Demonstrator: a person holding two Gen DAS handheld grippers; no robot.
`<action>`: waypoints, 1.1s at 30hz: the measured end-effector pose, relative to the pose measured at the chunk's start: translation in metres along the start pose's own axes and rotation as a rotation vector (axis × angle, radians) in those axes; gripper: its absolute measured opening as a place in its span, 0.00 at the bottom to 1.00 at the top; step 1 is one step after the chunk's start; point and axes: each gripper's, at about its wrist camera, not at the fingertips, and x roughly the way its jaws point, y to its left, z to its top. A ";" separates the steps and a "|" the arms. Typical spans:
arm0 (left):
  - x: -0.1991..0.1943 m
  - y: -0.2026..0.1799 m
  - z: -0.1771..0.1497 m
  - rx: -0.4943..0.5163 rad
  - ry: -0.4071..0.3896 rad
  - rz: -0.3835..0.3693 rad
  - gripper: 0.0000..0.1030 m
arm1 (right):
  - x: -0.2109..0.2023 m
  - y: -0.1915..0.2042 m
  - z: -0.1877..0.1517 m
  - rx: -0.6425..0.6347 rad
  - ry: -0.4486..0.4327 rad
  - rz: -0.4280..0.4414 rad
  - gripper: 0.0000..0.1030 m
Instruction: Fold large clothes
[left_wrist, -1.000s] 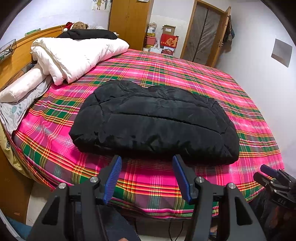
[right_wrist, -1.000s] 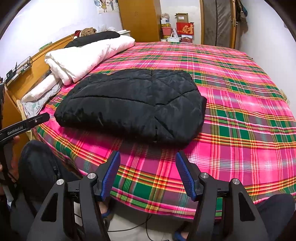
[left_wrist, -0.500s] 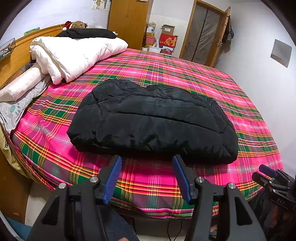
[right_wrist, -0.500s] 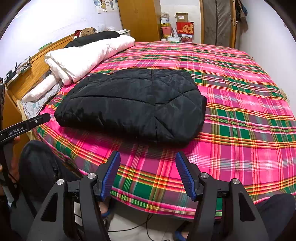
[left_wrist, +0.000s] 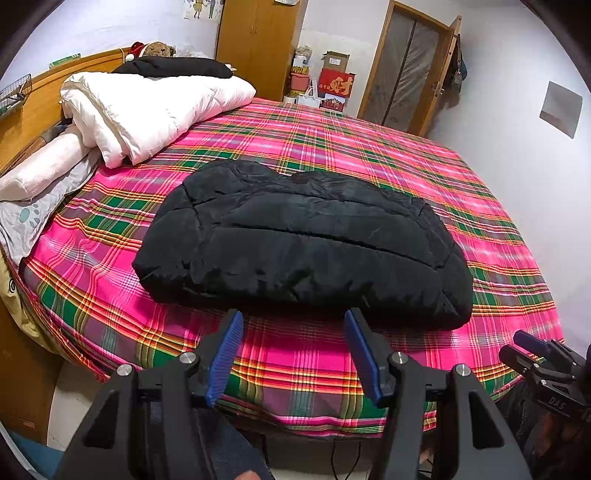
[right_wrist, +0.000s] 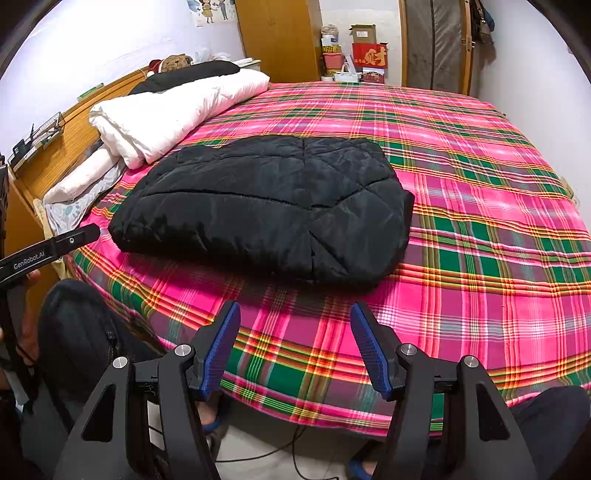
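Note:
A black quilted jacket (left_wrist: 303, 240) lies folded into a thick rectangle on the pink plaid bed (left_wrist: 314, 354), near its front edge; the right wrist view shows the same jacket (right_wrist: 269, 206) left of centre. My left gripper (left_wrist: 293, 321) hovers just short of the jacket's near edge, open, with only the bedspread between its blue pads. My right gripper (right_wrist: 295, 314) is open too, above the plaid bed (right_wrist: 480, 240) in front of the jacket's right corner, touching nothing. The right gripper (left_wrist: 535, 354) also shows at the lower right of the left wrist view.
A rolled white duvet (left_wrist: 147, 110) and pillows (left_wrist: 40, 170) lie along the wooden headboard (left_wrist: 33, 107) at the left. A wardrobe (left_wrist: 258, 44), boxes (left_wrist: 332, 81) and a door (left_wrist: 410, 70) stand beyond the bed. A person's dark-trousered knee (right_wrist: 77, 332) is at the bed's front edge.

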 end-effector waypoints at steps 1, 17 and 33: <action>0.000 -0.001 0.000 -0.003 -0.001 -0.002 0.58 | 0.000 0.000 0.000 0.000 0.000 0.000 0.61; -0.002 -0.006 0.000 -0.012 0.002 0.026 0.58 | 0.001 0.000 0.000 0.002 0.003 0.000 0.61; 0.000 -0.009 -0.001 -0.004 0.015 0.040 0.58 | 0.001 -0.002 0.000 0.002 0.003 0.001 0.61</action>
